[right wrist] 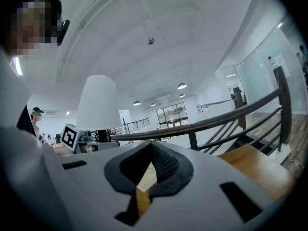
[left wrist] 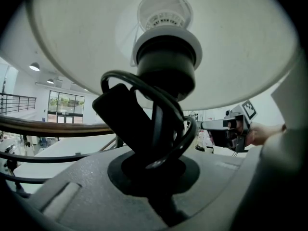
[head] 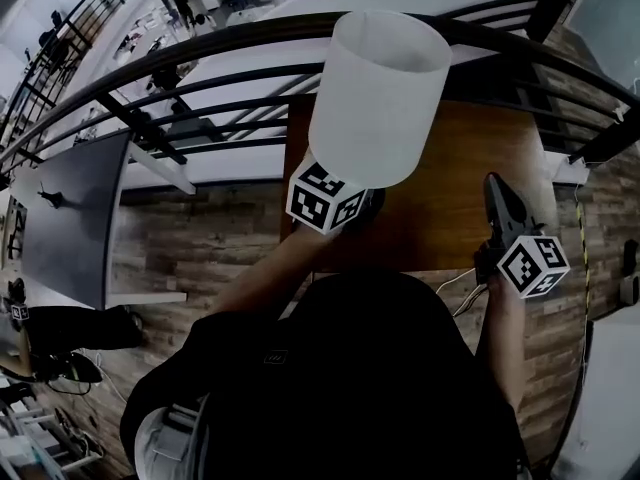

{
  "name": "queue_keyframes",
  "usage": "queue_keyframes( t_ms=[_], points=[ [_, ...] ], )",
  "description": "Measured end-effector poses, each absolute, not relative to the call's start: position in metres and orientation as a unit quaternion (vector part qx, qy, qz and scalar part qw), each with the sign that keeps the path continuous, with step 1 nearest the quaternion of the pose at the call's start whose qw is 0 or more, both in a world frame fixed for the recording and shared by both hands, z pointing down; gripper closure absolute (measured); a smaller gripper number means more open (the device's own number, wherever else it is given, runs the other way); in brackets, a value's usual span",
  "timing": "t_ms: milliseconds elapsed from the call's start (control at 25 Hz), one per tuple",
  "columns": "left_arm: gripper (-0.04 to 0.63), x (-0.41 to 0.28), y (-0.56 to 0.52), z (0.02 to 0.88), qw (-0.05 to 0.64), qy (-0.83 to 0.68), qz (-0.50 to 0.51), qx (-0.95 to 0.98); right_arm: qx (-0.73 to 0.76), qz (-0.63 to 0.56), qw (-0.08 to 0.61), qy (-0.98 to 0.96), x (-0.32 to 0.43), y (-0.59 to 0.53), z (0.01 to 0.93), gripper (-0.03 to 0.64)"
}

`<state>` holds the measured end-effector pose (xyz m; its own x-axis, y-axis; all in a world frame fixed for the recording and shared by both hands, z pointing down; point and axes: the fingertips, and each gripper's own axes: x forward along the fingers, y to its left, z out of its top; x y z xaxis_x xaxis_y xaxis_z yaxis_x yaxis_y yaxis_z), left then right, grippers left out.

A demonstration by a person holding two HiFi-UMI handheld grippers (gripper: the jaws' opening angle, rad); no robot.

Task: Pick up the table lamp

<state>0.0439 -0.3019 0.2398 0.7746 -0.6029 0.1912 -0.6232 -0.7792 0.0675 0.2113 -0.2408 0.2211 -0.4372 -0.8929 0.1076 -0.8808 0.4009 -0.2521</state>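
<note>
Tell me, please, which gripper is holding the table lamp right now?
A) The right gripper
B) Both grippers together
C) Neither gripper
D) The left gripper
D: the left gripper is closed on the table lamp just under its shade, while the right gripper is off to the side with nothing between its jaws.

Lighting is bright and even; fisheye edges warp.
</note>
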Motion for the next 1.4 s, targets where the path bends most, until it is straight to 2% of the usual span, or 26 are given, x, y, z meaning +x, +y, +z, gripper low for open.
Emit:
queue_keyframes(
  t_ms=[520, 1400],
  points=[
    [0.565, 0.058, -0.31, 0.22, 0.062, -0.35, 0.057, 0.933, -0.518, -0.146, 0.026, 0.842, 0.253, -0.228, 0.235, 0.604],
    [0.565, 0.027, -0.313, 0.21, 0.063, -0.406, 0.055, 0.91, -0.519, -0.137, 0.03, 0.843, 0.291, -0.231, 0.227, 0.604]
  ],
)
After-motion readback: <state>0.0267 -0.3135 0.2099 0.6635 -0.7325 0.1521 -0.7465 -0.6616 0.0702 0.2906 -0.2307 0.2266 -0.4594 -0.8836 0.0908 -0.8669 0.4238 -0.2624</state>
